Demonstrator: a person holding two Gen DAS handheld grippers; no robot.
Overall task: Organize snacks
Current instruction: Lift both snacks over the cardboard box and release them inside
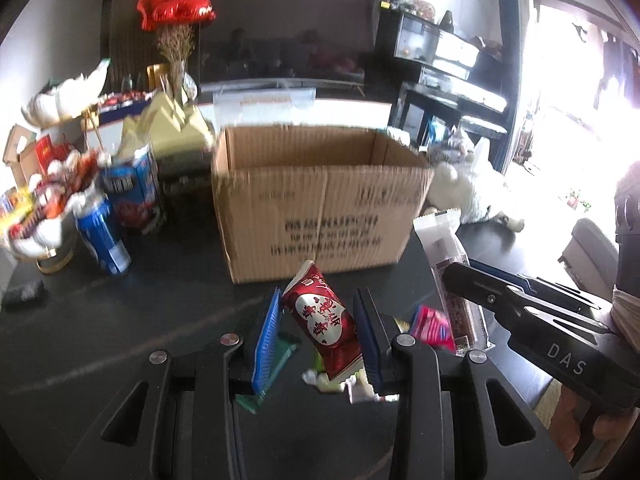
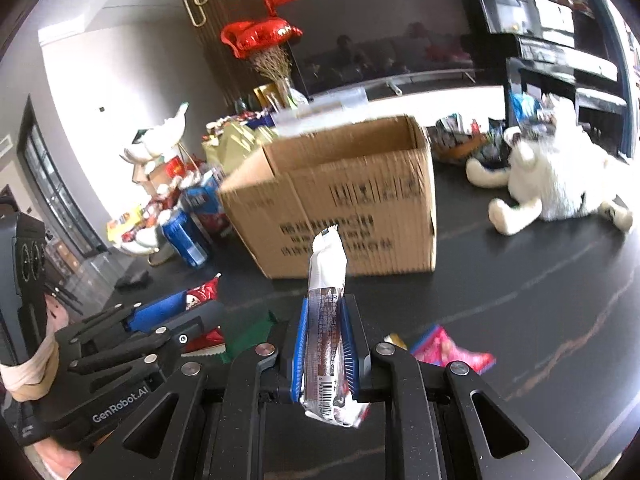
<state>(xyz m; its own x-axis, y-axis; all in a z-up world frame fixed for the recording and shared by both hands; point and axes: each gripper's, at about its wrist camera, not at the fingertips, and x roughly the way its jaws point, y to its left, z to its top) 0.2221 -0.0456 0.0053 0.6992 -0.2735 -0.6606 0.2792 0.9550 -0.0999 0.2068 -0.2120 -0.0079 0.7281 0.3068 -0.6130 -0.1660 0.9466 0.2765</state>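
An open cardboard box (image 1: 320, 204) stands on the dark table; it also shows in the right wrist view (image 2: 352, 204). My left gripper (image 1: 320, 332) is in front of it with a red snack packet (image 1: 324, 324) between its jaws, touching the right pad with a gap at the left pad. My right gripper (image 2: 324, 344) is shut on a white and brown snack bar (image 2: 326, 320), held upright before the box. The bar (image 1: 448, 264) and right gripper also show at the right of the left wrist view. A pink packet (image 2: 452, 350) and a green packet (image 1: 272, 364) lie on the table.
Blue drink cans (image 1: 104, 236) and a snack pile (image 1: 44, 196) stand left of the box. A white plush toy (image 2: 556, 184) lies to the right. A TV and shelves stand behind. The dark table (image 2: 540, 320) extends right.
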